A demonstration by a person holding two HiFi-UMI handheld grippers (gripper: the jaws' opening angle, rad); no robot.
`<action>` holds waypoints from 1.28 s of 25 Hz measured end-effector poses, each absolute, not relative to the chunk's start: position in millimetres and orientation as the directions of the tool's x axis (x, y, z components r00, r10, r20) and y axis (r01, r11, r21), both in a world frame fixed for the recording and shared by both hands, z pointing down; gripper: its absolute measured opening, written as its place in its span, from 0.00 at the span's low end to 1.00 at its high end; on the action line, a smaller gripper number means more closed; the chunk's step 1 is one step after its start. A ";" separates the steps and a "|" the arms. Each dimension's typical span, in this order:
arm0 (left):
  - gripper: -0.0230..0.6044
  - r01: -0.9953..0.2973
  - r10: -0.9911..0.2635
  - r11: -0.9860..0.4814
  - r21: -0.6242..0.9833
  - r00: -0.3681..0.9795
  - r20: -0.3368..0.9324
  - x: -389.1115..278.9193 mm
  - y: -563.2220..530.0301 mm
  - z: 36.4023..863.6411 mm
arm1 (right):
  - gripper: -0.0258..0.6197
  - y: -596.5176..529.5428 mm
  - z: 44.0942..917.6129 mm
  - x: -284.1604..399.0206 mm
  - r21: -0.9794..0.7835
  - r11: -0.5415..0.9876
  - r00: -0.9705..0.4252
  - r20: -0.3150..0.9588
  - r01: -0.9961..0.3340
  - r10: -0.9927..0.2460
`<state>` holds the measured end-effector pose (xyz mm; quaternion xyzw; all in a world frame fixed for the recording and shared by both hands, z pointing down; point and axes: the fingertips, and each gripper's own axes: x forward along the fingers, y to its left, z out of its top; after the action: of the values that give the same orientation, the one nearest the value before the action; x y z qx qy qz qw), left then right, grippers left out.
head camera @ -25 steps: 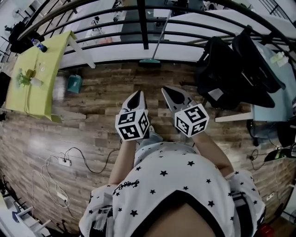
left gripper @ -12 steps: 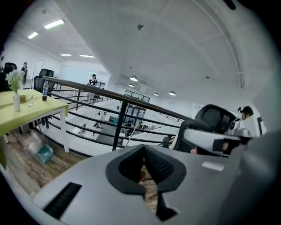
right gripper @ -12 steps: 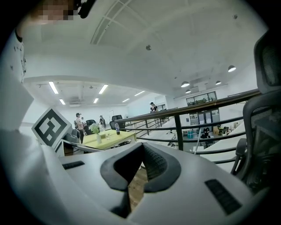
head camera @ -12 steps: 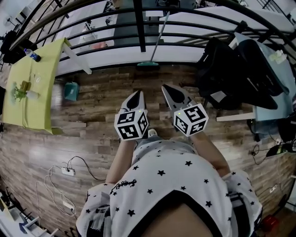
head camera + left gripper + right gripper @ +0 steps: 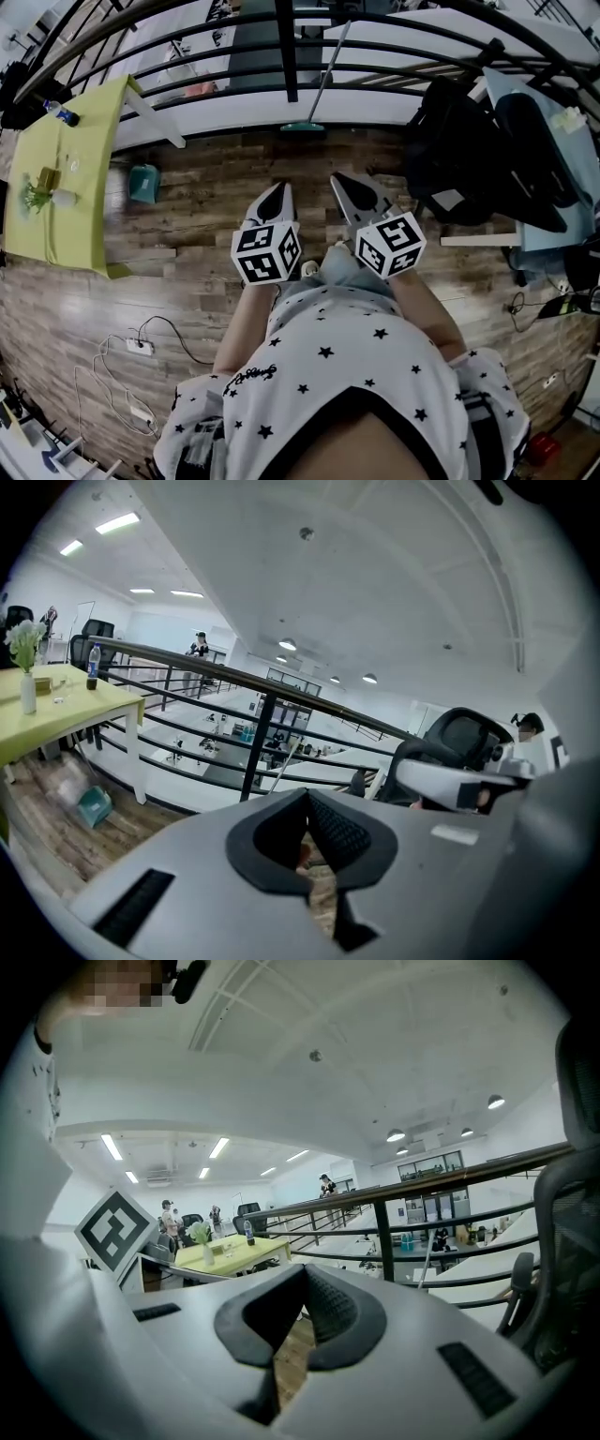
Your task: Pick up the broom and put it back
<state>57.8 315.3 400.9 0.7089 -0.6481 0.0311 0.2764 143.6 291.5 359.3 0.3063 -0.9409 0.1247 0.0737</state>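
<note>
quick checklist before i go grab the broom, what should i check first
1. Broom in view, leaning on the railing: ok
2. Left tool empty: ok
3. Right tool empty: ok
4. Jaws apart, ready to take the handle: not ok, both tools are shut
5. Broom within reach: not ok, it stands apart, ahead of both tools
6. Chair clear of the broom: ok, it sits off to the right
</note>
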 end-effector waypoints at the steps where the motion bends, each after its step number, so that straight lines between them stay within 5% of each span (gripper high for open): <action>1: 0.06 -0.936 -0.900 -0.005 0.353 0.157 0.406 56.4 311.9 401.7 | 0.03 288.3 360.3 142.1 -0.192 0.780 -0.801 0.218 -0.595 -0.558; 32: 0.06 -0.947 -0.895 0.052 0.316 0.096 0.436 -9.4 56.7 405.6 | 0.03 16.5 364.4 76.4 -0.200 0.809 -0.831 0.207 -0.553 -0.517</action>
<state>-9.4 56.7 405.6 0.6869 -0.6705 0.0478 0.2763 76.4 16.5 364.4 0.2822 -0.9483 0.1268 0.0712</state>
